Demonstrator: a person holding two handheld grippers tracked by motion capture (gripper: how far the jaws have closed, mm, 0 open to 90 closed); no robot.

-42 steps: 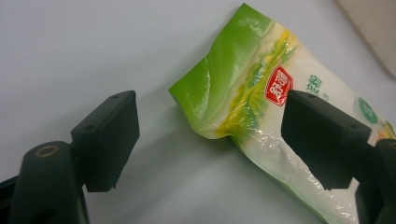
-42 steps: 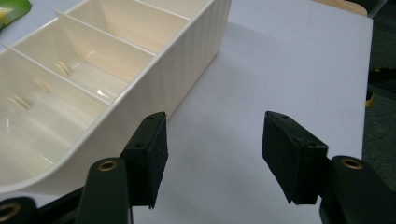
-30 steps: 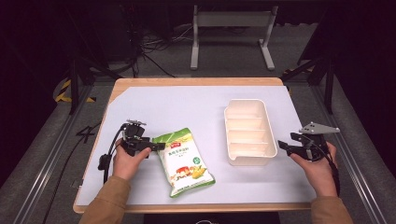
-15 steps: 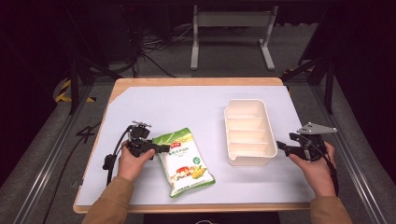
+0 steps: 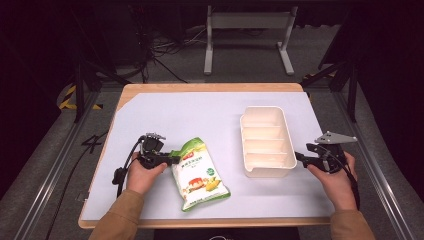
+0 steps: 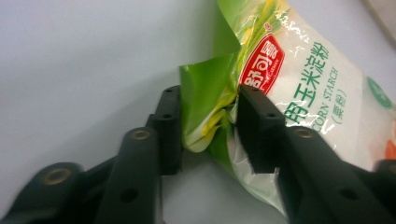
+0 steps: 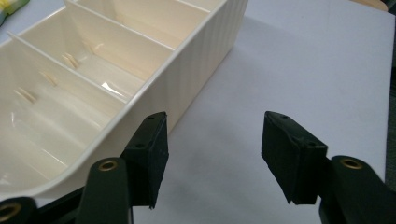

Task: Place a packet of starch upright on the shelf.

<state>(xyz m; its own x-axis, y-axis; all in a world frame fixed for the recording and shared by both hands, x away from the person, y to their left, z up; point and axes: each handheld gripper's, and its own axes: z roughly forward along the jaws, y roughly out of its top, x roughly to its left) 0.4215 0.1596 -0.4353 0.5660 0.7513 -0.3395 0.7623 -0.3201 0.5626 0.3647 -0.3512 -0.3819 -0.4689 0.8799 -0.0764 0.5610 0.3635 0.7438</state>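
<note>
A green and white corn starch bag [image 5: 200, 172] lies flat on the white mat, left of centre. My left gripper [image 5: 172, 159] is at the bag's upper left edge. In the left gripper view its jaws have just been closing, and the pads now pinch the crumpled green edge of the bag [image 6: 299, 79]; the left gripper [image 6: 208, 126] is shut on it. My right gripper [image 5: 300, 157] rests by the near right corner of the cream divided tray [image 5: 265, 172]. Its jaws have just been closing a little and the right gripper [image 7: 212, 140] stays open, with nothing between them beside the tray wall [image 7: 196, 70].
The white mat [image 5: 200, 115] covers most of the wooden table. The tray has several compartments with nothing in them. A metal stand [image 5: 247, 20] and cables sit on the floor behind the table. Dark rails run along both sides.
My left gripper moved right to the bag's edge and closed on it, crumpling the edge. The right hand has stayed in place.
</note>
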